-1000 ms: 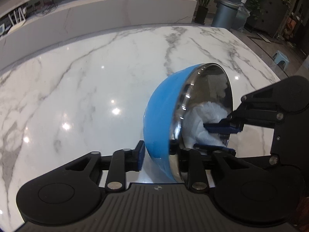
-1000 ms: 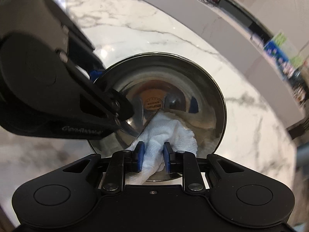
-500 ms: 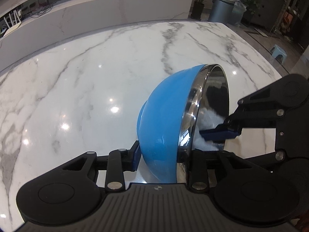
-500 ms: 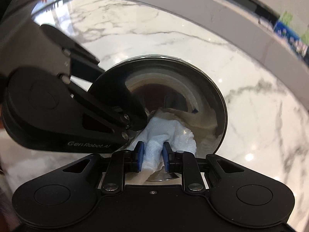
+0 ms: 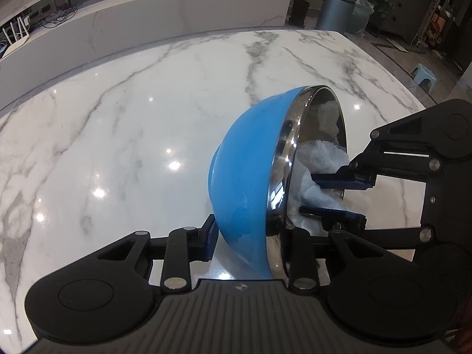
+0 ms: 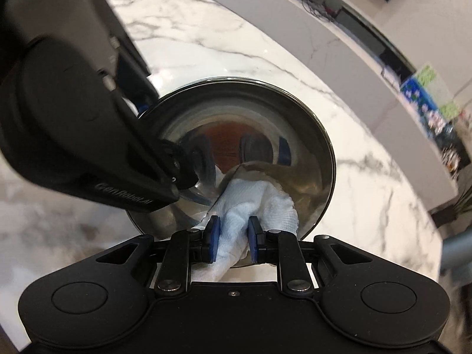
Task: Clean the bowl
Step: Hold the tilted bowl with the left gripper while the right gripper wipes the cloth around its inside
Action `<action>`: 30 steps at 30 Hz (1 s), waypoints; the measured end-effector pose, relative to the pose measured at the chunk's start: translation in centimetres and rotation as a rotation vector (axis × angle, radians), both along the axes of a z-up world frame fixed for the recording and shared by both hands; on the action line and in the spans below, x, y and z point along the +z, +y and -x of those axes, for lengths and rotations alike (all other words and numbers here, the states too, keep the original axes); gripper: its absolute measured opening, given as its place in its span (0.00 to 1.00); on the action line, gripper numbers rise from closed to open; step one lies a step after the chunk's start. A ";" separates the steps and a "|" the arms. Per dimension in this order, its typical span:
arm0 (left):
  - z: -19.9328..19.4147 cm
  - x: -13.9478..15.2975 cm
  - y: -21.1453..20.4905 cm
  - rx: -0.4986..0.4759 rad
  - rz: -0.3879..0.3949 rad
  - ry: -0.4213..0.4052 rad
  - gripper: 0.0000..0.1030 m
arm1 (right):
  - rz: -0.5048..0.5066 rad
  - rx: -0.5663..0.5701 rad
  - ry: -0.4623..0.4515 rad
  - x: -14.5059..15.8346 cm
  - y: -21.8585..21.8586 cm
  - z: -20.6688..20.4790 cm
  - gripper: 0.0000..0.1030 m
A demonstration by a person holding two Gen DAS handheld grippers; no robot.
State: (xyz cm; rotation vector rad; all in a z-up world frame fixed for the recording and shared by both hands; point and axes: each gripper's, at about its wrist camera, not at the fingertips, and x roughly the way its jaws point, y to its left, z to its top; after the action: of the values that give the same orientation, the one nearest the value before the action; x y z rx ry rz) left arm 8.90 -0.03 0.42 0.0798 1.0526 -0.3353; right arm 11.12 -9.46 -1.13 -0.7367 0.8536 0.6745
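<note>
Between the left gripper (image 5: 249,240) jaws sits the rim of the blue bowl (image 5: 247,159), clamped and tipped on edge above the marble table (image 5: 132,112). Rightward, the right gripper (image 6: 233,236), nearly closed on a white cloth (image 6: 256,203), has slid the wad lower across the steel interior; wiping is underway, not finished.

Lit from overhead: small round glare spots scattered over the polished marble tabletop (image 5: 124,135). Sharp and evenly exposed in the left wrist view; dimmer toward the far room. Strong fisheye bending, counter edge (image 5: 147,23) curved, corners vignetted black. Blurred by motion in the right wrist view, worst at the right edge and on the left gripper (image 6: 141,124) close to the lens. Mirror reflections smeared inside the steel bowl (image 6: 306,159); white cloth (image 6: 253,203) bright, weave still legible.
</note>
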 end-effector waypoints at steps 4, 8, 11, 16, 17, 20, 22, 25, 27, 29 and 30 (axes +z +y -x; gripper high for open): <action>0.1 -0.3 -0.2 0.003 -0.007 0.014 0.37 | -0.050 -0.026 0.063 0.3 -0.4 -0.2 0.18; 0.1 -0.5 0.4 0.041 0.016 0.024 0.37 | -0.159 -0.068 0.185 0.9 -1.4 -0.4 0.18; 0.1 -0.4 0.7 0.054 0.025 0.017 0.38 | -0.219 -0.098 0.252 0.9 -1.7 -1.0 0.18; 0.1 -0.2 0.7 0.046 0.030 0.007 0.27 | -0.223 -0.099 0.256 0.8 -1.3 -0.8 0.18; 0.0 -0.2 0.6 0.043 0.034 0.011 0.27 | -0.217 -0.095 0.250 0.8 -1.2 -0.7 0.18; 0.0 -0.1 0.4 0.022 0.016 0.010 0.27 | -0.187 -0.070 0.218 0.6 -0.5 -0.1 0.17; 0.0 -0.1 0.4 0.010 0.009 0.016 0.26 | -0.143 -0.037 0.164 0.4 0.1 0.4 0.17; 0.0 -0.2 0.3 -0.005 0.004 0.027 0.26 | -0.062 0.015 0.066 0.0 1.1 1.5 0.17; 0.1 -0.2 0.2 -0.020 -0.006 0.029 0.25 | 0.003 0.045 -0.020 -0.4 2.2 2.7 0.16; 0.1 -0.2 0.1 -0.026 -0.007 0.032 0.25 | 0.046 0.069 -0.072 -0.7 2.6 3.3 0.16; 0.1 -0.2 0.2 -0.027 -0.006 0.033 0.25 | 0.060 0.076 -0.088 -0.9 2.8 3.5 0.16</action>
State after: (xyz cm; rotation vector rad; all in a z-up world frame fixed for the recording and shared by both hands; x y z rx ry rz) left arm 8.79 0.12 0.25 0.0942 1.0855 -0.3592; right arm 7.61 -6.66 -1.99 -0.8496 0.7712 0.6816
